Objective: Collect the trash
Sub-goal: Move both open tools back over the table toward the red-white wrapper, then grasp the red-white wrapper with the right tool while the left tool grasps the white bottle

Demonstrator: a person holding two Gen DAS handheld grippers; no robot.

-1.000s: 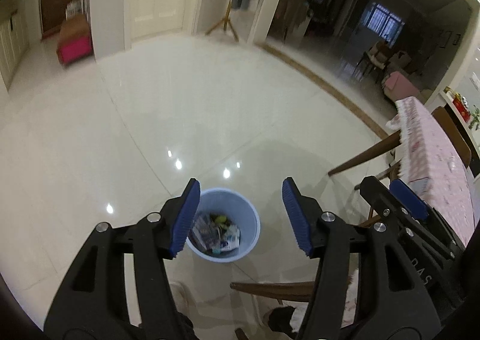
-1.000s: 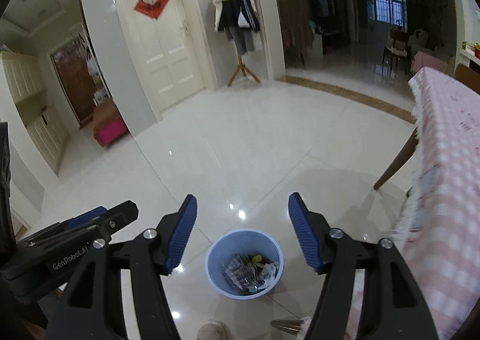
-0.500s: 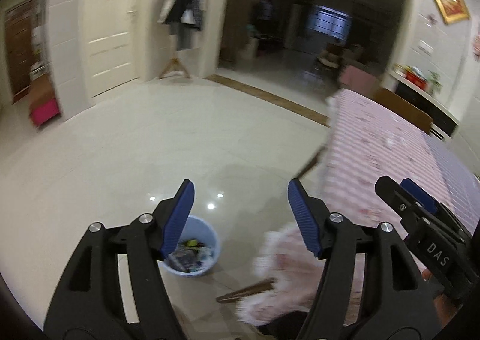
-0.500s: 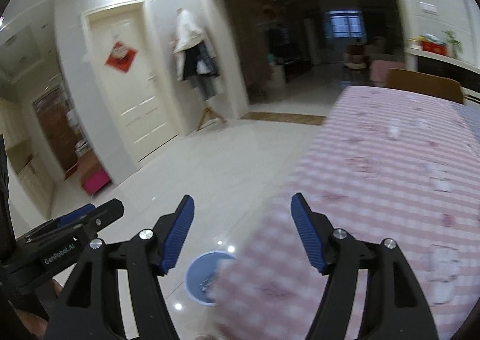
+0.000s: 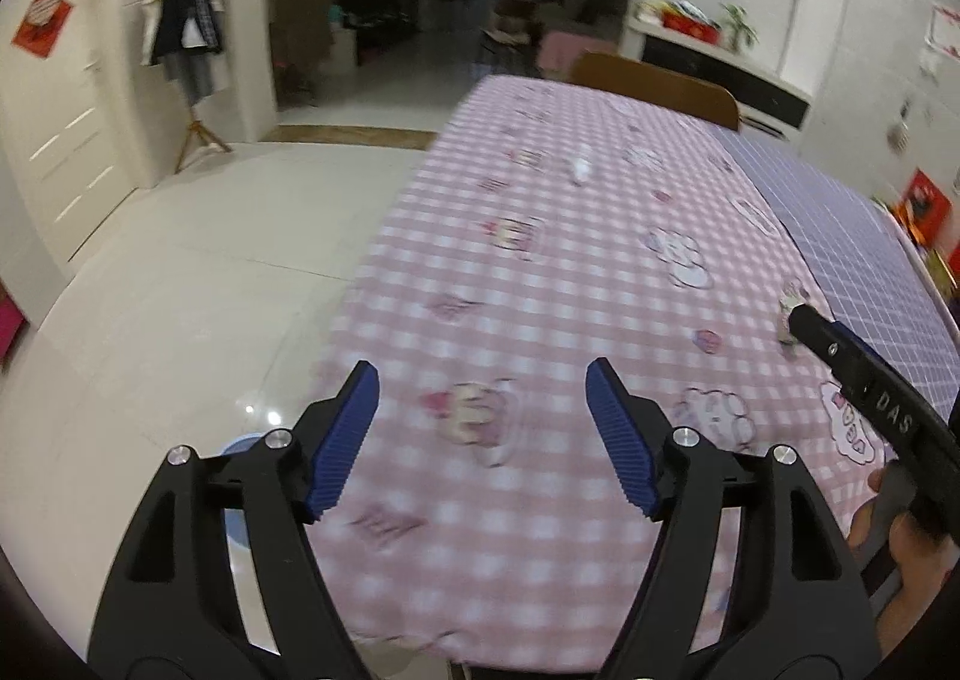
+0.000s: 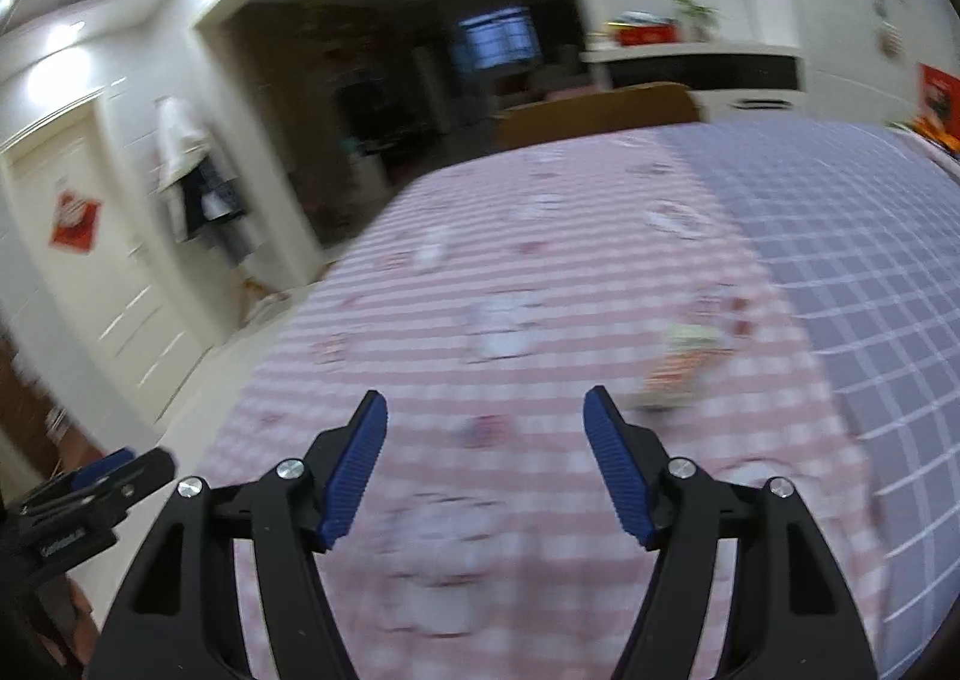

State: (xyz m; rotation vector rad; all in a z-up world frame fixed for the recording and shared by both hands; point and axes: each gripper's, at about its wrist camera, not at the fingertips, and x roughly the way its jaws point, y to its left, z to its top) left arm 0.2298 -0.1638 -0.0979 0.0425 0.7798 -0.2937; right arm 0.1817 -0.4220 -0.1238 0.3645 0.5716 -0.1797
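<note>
My left gripper (image 5: 483, 428) is open and empty above the near end of a table with a pink checked cloth (image 5: 540, 284). My right gripper (image 6: 486, 455) is open and empty over the same cloth (image 6: 540, 260). A crumpled colourful wrapper (image 6: 681, 359) lies on the cloth, ahead and right of the right gripper; the view is blurred. In the left wrist view a piece of trash (image 5: 789, 311) lies by the right gripper's tip, and a small white scrap (image 5: 581, 170) lies farther off. The blue bin's rim (image 5: 237, 447) peeks out behind the left finger, down on the floor.
A blue checked cloth (image 6: 852, 236) covers the table's right part. A wooden chair back (image 5: 654, 86) stands at the far end. White tiled floor (image 5: 198, 260) lies left of the table, with a coat stand (image 5: 186, 38) and a door beyond.
Both grippers have swung up and to the right, from looking down at the blue bin on the floor to looking across the tabletop. Both stay open and empty.
</note>
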